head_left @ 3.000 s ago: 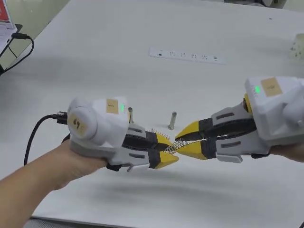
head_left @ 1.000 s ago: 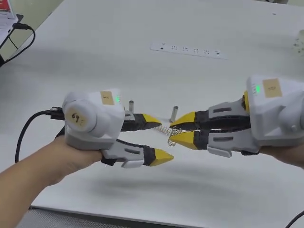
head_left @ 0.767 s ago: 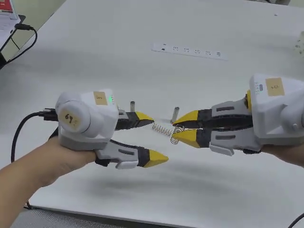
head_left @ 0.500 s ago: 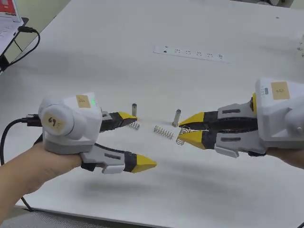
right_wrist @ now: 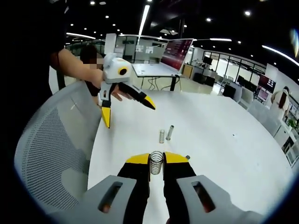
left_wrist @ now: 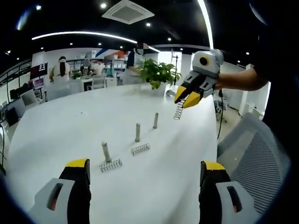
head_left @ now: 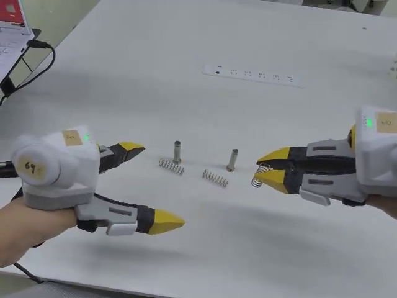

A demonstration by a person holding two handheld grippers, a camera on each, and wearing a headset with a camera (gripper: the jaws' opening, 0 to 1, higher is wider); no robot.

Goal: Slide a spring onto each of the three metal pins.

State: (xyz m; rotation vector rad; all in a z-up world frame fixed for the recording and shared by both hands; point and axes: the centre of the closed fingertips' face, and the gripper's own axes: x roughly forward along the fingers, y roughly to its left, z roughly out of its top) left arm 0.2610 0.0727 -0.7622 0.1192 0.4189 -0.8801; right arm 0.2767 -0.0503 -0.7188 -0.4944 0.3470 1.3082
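Note:
Two upright metal pins (head_left: 177, 151) (head_left: 233, 159) stand on the white table (head_left: 186, 105). The left gripper view shows three pins in a row (left_wrist: 106, 151) (left_wrist: 138, 132) (left_wrist: 155, 120). Two springs (head_left: 170, 166) (head_left: 214, 178) lie flat by the pins. My right gripper (head_left: 263, 171) hovers right of the pins, shut on a third spring (head_left: 259, 176) that sits crosswise between its jaws (right_wrist: 156, 162). My left gripper (head_left: 152, 183) is wide open left of the pins, holding nothing.
A white power strip (head_left: 257, 74) lies farther back on the table. A laptop (head_left: 12, 25) and a black cable (head_left: 37, 56) are at the far left. A mesh chair (right_wrist: 51, 154) stands by the table's near edge.
The grippers met at a tangle of springs; the left one opened and drew back left. Two springs now lie on the table, and the right gripper has pulled right with one spring.

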